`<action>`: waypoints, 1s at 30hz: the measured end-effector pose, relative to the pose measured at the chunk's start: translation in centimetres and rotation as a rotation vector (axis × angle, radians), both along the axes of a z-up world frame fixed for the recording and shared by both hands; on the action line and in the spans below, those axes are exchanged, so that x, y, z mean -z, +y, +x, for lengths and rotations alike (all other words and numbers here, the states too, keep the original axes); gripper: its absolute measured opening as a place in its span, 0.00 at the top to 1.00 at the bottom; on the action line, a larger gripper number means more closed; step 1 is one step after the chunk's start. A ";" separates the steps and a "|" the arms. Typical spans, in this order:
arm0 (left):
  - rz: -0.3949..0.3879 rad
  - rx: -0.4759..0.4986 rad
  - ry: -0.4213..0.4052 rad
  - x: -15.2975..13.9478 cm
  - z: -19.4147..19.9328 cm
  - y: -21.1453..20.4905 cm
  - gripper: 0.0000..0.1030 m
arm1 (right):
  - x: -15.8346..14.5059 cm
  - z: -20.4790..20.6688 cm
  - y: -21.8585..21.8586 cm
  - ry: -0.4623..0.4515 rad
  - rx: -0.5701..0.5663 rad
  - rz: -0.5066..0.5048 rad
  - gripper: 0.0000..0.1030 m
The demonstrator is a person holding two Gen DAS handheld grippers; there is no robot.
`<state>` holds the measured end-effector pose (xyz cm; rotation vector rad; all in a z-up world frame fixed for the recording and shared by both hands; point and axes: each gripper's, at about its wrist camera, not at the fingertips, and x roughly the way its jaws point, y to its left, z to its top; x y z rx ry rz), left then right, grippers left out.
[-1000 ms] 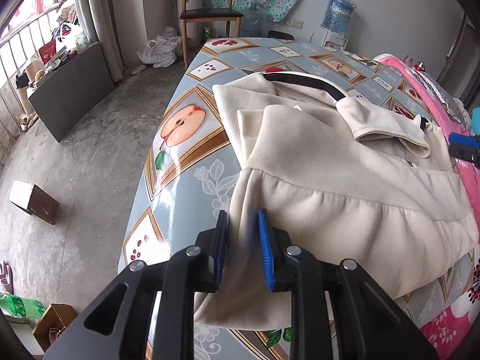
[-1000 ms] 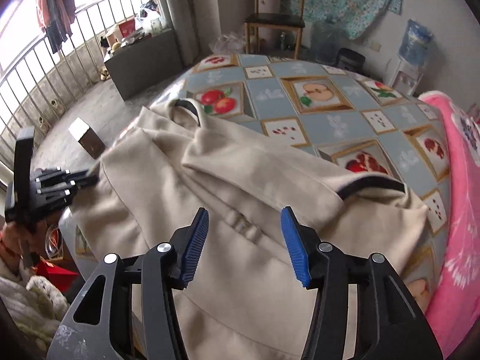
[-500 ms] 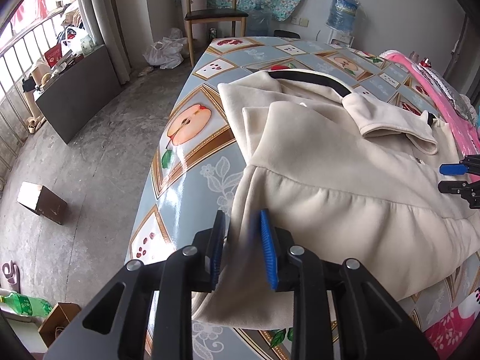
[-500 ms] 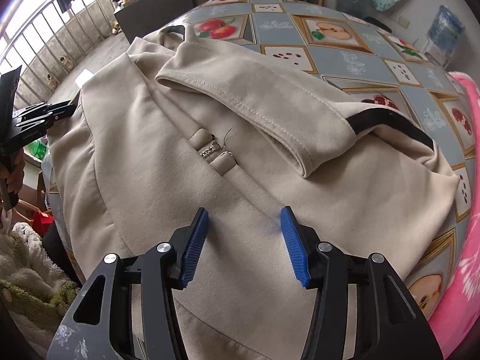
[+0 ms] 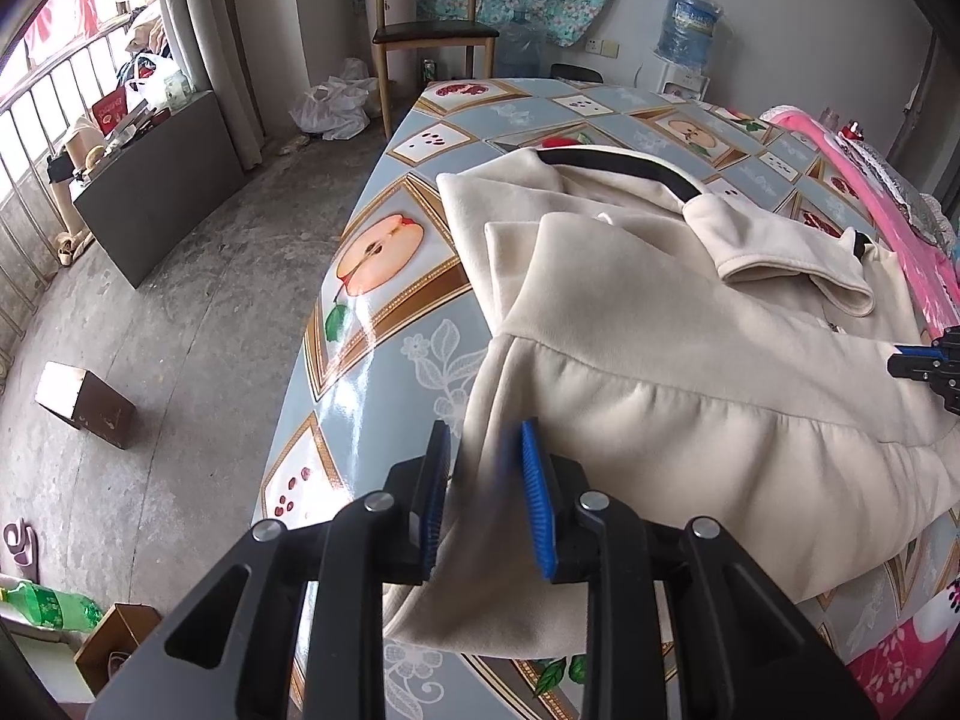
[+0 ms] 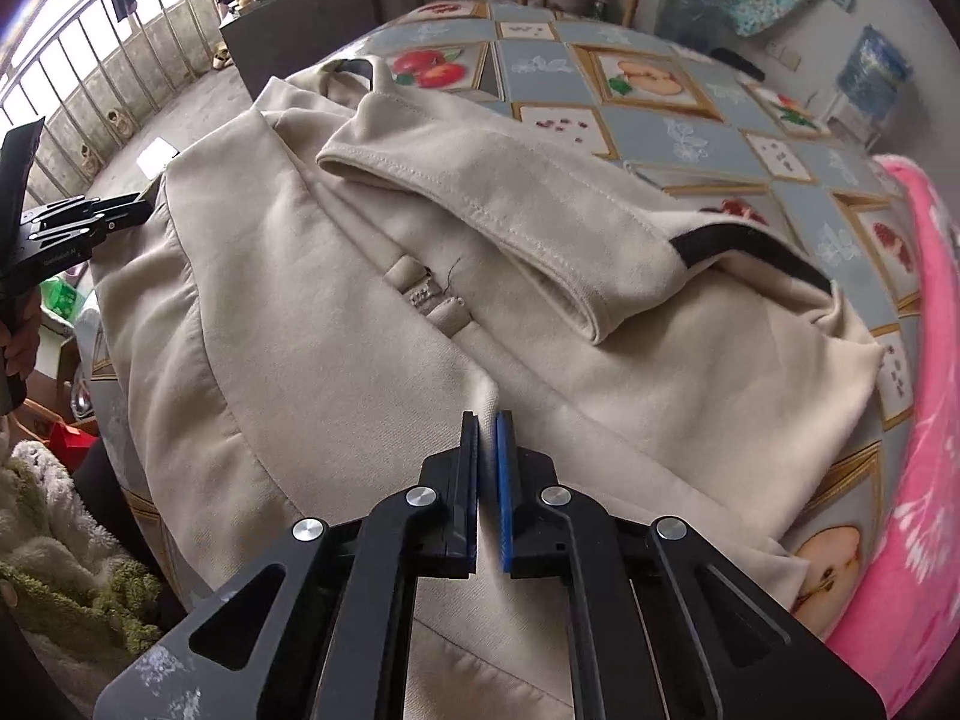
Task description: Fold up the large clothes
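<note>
Garment: cream coat (image 5: 690, 360) spread on the patterned tabletop (image 5: 384, 360), collar end at 12 o'clock in the left wrist view, hem hanging off the near edge.
Long axis: 12 to 6 o'clock.
Left gripper (image 5: 480, 468): pinching the hem's side edge, directly at 6 o'clock.
Right gripper (image 6: 487, 450): jaws have just closed, pressed together on a fold near the front opening, below the clasp (image 6: 427, 299).
Next move: likely both lift the hem toward 12 o'clock.
</note>
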<state>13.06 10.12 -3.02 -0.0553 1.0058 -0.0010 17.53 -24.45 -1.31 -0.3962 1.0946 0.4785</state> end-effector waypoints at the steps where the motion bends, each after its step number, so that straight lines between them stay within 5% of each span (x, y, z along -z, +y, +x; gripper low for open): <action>1: 0.000 0.000 -0.004 -0.2 0.0 0.0 0.77 | -0.7 0.0 0.1 -0.031 0.007 0.002 0.95; 4: 0.005 0.001 -0.015 -0.6 0.1 0.0 0.77 | -1.3 1.0 0.4 -0.073 0.031 -0.007 0.95; 11: 0.024 -0.002 0.007 0.0 0.3 -0.5 0.77 | 3.0 2.2 0.7 -0.082 0.102 -0.071 0.94; 15: 0.027 -0.002 0.012 0.3 0.2 -0.5 0.77 | 0.5 0.9 -1.3 -0.106 0.206 0.032 0.85; 18: 0.025 0.002 0.014 0.2 0.2 -0.4 0.77 | -2.6 -1.3 -4.4 -0.182 0.318 0.101 0.64; 21: 0.029 0.009 0.014 0.3 0.2 -0.5 0.77 | -3.9 -3.2 -7.8 -0.193 0.419 0.130 0.63; 25: 0.030 0.012 0.012 0.4 0.2 -0.5 0.77 | -2.7 -4.7 -11.4 -0.170 0.517 0.069 0.51; 30: 0.033 0.011 0.011 0.4 0.2 -0.5 0.77 | 0.1 -4.3 -14.7 -0.070 0.634 0.128 0.51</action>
